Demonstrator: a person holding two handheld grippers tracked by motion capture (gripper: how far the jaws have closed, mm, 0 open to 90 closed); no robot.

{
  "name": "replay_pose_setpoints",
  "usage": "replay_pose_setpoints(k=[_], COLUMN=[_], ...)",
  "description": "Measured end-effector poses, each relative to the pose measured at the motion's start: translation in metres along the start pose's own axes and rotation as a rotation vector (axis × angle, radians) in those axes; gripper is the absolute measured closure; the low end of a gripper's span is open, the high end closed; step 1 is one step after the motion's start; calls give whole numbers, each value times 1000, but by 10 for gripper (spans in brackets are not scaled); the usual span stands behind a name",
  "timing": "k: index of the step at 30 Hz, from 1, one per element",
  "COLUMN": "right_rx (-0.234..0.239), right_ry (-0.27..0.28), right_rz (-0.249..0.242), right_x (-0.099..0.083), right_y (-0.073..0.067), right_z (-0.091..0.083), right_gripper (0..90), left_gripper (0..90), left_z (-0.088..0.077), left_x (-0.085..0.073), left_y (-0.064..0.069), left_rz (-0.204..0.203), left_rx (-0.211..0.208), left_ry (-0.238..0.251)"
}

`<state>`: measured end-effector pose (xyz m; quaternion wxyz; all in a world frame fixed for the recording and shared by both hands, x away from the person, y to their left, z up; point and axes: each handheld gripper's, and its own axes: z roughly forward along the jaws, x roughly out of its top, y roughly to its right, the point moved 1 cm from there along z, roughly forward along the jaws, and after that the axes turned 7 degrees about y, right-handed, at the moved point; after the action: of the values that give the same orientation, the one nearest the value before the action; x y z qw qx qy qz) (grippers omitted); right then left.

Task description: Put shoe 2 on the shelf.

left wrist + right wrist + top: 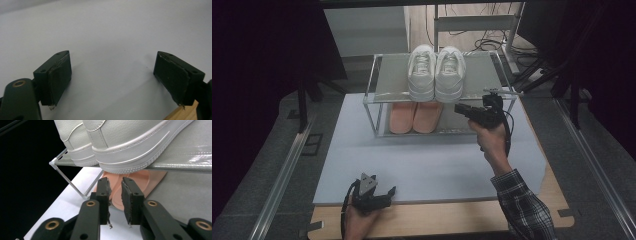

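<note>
A pair of white sneakers (435, 73) (130, 142) stands on the top shelf of a small metal-framed rack (384, 75) (190, 157), heels toward me. A pair of salmon-pink slippers (414, 118) (145, 178) lies on the lower level under them. My right gripper (460, 109) (115, 183) hovers at the rack's front right, level with the lower shelf and pointing left toward the slippers. Its jaws stand a narrow gap apart with nothing between them. My left gripper (388, 193) (112, 72) rests at the near edge of the white board, open wide and empty.
The rack sits at the far end of a white board (422, 165) laid on a wooden table (447, 220). Metal rails (282, 170) run along both sides. Cables and a table leg (472, 30) lie on the floor beyond the rack.
</note>
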<state>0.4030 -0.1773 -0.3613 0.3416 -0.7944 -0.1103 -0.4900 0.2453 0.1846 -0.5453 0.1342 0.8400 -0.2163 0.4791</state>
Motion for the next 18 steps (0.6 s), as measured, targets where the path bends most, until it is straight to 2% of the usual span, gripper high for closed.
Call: replay_pose_setpoints(k=[7, 12, 18], right_rx=[7, -6, -6], right_ry=[1, 7, 6], right_rz=[-18, -50, -63], right_x=[-2, -6, -10], right_y=[0, 2, 5], right_z=[-10, -16, -22], right_gripper=[652, 585, 539], left_gripper=[149, 148, 149], left_z=[0, 0, 0], left_x=[0, 0, 0], left_y=[0, 0, 0], left_rz=[0, 0, 0], left_rx=[-1, 0, 0], left_ry=[0, 0, 0])
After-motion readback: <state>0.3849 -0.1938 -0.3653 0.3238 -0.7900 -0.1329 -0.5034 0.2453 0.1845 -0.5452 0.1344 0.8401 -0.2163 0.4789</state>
